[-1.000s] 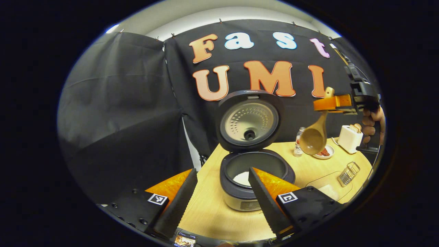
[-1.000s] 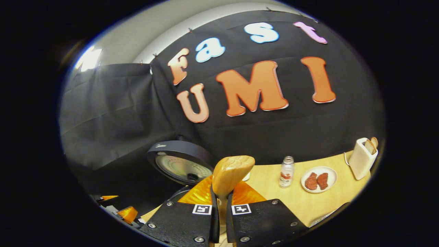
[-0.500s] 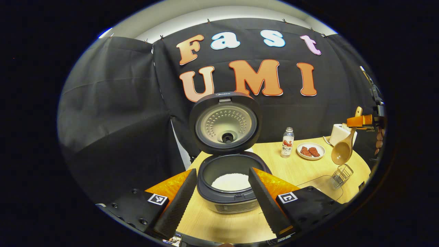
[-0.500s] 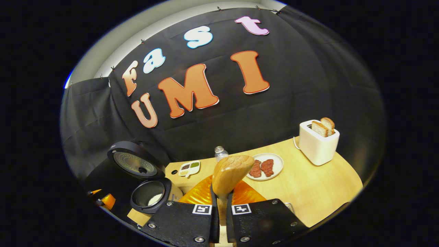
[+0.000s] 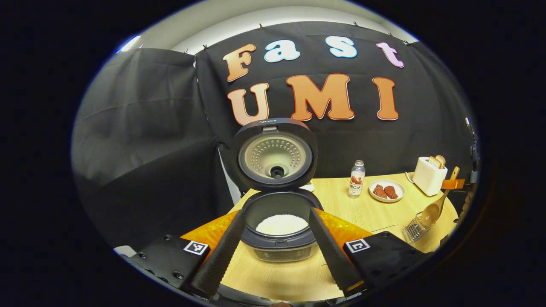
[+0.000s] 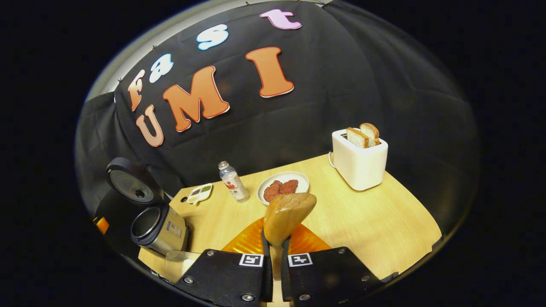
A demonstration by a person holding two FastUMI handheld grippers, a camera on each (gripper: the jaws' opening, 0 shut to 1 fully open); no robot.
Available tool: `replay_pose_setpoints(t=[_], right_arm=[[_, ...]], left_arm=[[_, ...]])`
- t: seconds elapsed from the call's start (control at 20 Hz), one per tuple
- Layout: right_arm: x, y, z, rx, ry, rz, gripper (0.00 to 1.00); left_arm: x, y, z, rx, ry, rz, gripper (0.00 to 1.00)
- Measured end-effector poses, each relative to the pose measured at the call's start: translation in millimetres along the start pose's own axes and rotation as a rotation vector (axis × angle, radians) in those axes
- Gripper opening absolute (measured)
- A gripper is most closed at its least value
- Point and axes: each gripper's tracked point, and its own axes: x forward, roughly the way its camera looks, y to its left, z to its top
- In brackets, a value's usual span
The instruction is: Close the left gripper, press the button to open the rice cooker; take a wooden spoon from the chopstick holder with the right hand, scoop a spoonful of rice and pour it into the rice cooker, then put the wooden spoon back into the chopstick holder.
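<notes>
Left gripper (image 5: 273,247): two ridged, wedge-shaped fingers are held wide apart with nothing between them, above the pale wood-grain table (image 5: 277,277).

Round dark-bodied rice cooker with a metal base (image 5: 279,232): seen just beyond the left gripper's fingers; its domed lid (image 5: 274,153) is raised upright, showing a perforated metal inner plate. White rice (image 5: 281,224) is mounded in the pot. In the right gripper view the cooker (image 6: 158,228) stands at the table's left end.

Right gripper (image 6: 273,264): the fingers are drawn in tight on the handle of the smooth light wooden spoon (image 6: 286,217), both pressing it; the rounded handle end projects above them. In the left gripper view the spoon (image 5: 435,209) hangs bowl-down, the bowl at the mouth of the wire chopstick holder (image 5: 414,230); whether it touches cannot be told.

Farther back on the table: a small clear plastic bottle (image 6: 232,181), a white round plate with two reddish pieces (image 6: 282,187), a small white divided dish (image 6: 199,193), and a white boxy toaster holding two bread slices (image 6: 359,158).
</notes>
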Motion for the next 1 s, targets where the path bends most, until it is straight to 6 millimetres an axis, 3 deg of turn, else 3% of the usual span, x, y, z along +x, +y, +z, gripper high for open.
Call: replay_pose_setpoints(t=[0.35,0.45,0.5,0.6,0.65,0.8,0.9,0.95,1.0], right_arm=[[22.4,-12.7,-37.7,0.01,0.081,0.007,0.07],[22.4,-15.8,-44.0,0.031,0.11,-0.002,0.09],[20.5,-16.3,-48.3,0.04,0.128,-0.005,0.11],[17.3,-15.8,-60.2,0.048,0.201,-0.006,0.14],[12.5,-14.8,-58.9,0.054,0.208,-0.008,0.18],[4.1,-25.8,-32.7,0.043,0.162,-0.063,0.25],[-5.5,-27.1,-13.9,0.033,0.13,-0.085,0.37],[-11.0,-27.8,-0.9,0.027,0.107,-0.096,0.51],[-17.0,-27.7,13.6,0.019,0.076,-0.108,0.48]], left_arm=[[-16.3,-8.4,-3.9,-0.045,0.037,0.06,1.0],[-10.1,-8.6,4.7,-0.046,0.024,0.051,1.0],[-4.1,-8.2,10.8,-0.05,0.02,0.044,0.94],[12.8,-4.5,27.4,-0.068,0.001,0.028,1.0],[22.4,0.1,40.0,-0.076,-0.02,0.029,0.94],[52.3,13.5,72.9,-0.092,-0.054,0.028,1.0],[69.9,14.2,97.6,-0.12,-0.082,0.018,1.0],[78.9,11.3,109.0,-0.143,-0.097,0.003,0.94],[88.2,6.8,120.2,-0.155,-0.106,-0.005,1.0]])
